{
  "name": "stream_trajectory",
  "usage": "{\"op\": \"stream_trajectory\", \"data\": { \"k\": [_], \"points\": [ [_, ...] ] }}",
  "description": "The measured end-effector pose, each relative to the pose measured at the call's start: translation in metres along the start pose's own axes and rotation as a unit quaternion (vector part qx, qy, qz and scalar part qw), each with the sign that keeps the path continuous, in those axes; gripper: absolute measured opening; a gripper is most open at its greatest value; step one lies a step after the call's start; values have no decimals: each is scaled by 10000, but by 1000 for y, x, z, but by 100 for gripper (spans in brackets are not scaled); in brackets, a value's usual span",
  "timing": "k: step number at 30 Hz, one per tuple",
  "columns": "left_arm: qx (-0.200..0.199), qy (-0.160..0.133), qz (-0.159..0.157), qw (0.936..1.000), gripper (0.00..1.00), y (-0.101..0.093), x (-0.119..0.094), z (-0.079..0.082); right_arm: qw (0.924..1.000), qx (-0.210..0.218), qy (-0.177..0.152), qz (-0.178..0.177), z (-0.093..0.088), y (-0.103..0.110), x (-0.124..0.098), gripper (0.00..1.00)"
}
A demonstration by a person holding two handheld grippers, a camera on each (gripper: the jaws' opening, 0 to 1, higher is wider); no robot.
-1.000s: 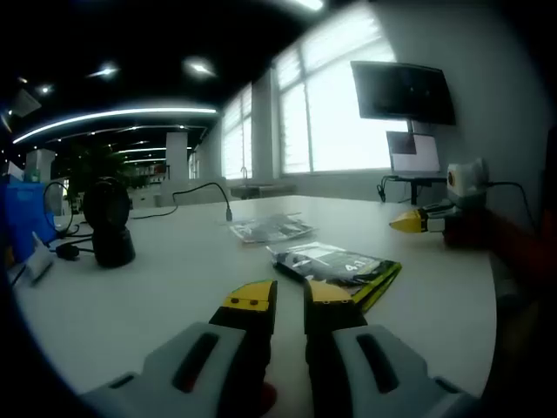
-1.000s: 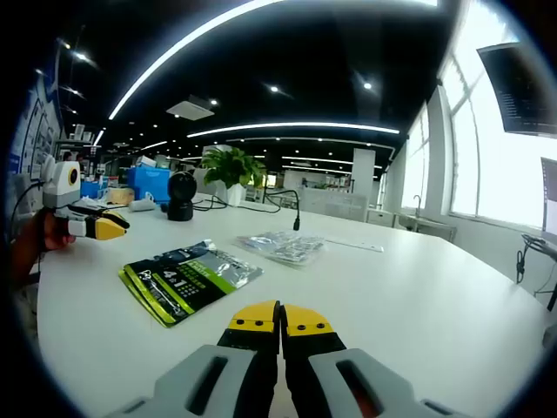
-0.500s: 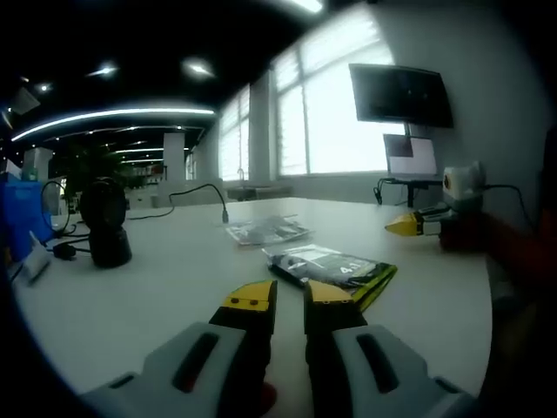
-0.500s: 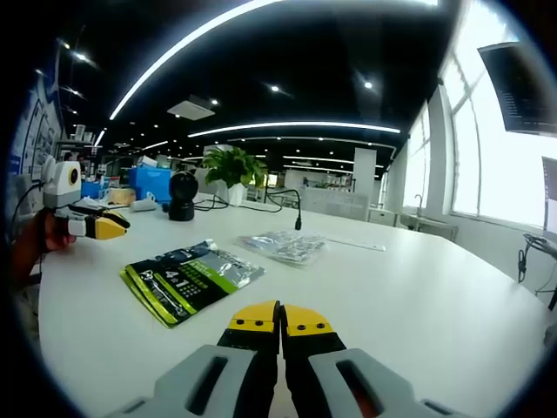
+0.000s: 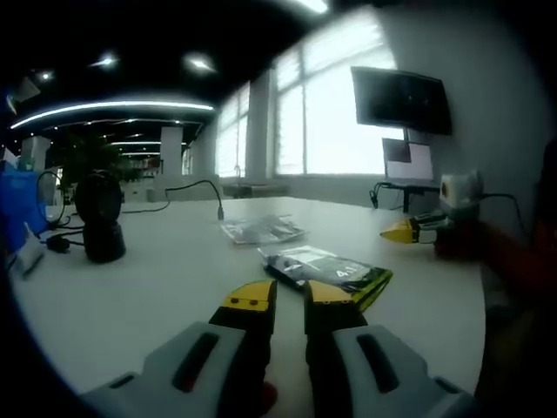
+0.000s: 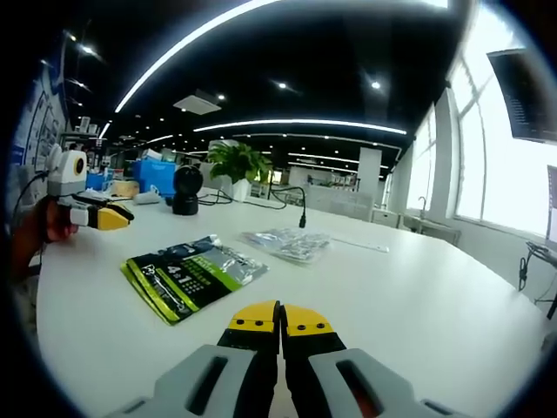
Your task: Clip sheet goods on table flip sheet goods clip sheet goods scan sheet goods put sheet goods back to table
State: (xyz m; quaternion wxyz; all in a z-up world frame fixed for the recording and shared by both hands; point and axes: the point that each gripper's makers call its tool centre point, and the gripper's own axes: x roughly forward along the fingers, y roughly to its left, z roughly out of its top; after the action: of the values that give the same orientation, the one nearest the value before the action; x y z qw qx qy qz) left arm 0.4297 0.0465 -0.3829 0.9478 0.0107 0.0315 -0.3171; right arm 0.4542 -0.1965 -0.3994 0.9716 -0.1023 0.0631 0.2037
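Both views shifted slightly; green packet (image 6: 191, 274) flat on table (image 6: 418, 305); left gripper (image 5: 290, 296) seemingly ajar.

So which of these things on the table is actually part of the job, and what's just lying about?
Part of the job:
green-and-black packet
clear packet
left gripper
right gripper
white table

Just lying about:
black round device
black cable
potted plant
blue box
wall screen
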Motion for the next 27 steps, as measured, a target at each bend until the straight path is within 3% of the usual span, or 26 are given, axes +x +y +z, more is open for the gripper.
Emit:
{"op": "stream_trajectory", "data": {
  "k": [12,22,25,27],
  "points": [
    [-43,17,38,10000,6,2,0,2,10000,-46,5,-24,7,4,1,0],
    [-147,32,-36,9999,6,2,8,8,9999,5,-8,156,17,14,10,0],
    [-506,51,-230,9984,6,-3,12,9,9997,-1,21,257,18,21,12,0],
    [-483,60,-248,9985,6,-3,14,9,9995,32,5,311,21,25,13,0]
  ]
}}
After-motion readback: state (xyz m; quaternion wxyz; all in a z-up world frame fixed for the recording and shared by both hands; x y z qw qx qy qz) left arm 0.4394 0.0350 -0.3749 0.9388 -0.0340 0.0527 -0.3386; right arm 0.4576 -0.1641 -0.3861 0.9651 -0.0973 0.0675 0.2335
